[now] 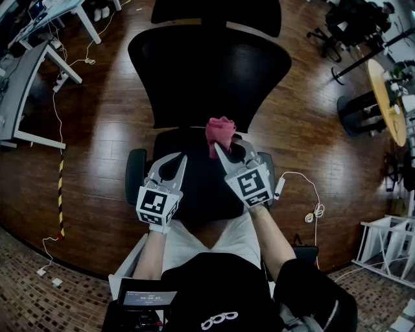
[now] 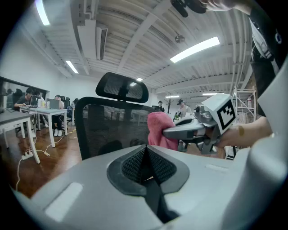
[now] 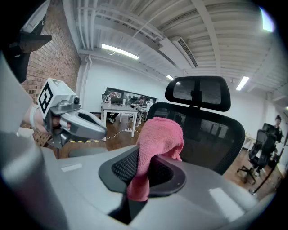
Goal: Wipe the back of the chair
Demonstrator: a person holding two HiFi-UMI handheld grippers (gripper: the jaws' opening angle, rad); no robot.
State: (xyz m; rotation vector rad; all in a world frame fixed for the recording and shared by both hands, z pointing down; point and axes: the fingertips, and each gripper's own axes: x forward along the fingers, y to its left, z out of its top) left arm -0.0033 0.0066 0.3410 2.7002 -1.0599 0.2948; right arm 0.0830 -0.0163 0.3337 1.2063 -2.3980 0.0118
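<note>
A black office chair with a mesh back (image 1: 207, 71) and a headrest (image 1: 217, 13) stands in front of me, its seat (image 1: 194, 175) under both grippers. My right gripper (image 1: 228, 146) is shut on a pink cloth (image 1: 220, 131), which it holds just short of the mesh back's lower edge. The cloth (image 3: 155, 148) bunches out from between its jaws, with the chair back (image 3: 211, 139) behind it. My left gripper (image 1: 175, 162) hovers over the seat with its jaws shut and empty. In the left gripper view the cloth (image 2: 157, 130) and right gripper (image 2: 168, 131) show before the mesh back (image 2: 112, 130).
Wooden floor surrounds the chair. A white desk frame (image 1: 29, 78) and cables lie at the left. A white cable (image 1: 311, 194) runs on the floor at the right, near a round table (image 1: 389, 97) and other chairs (image 1: 356, 26). People sit at desks (image 2: 36, 112) in the distance.
</note>
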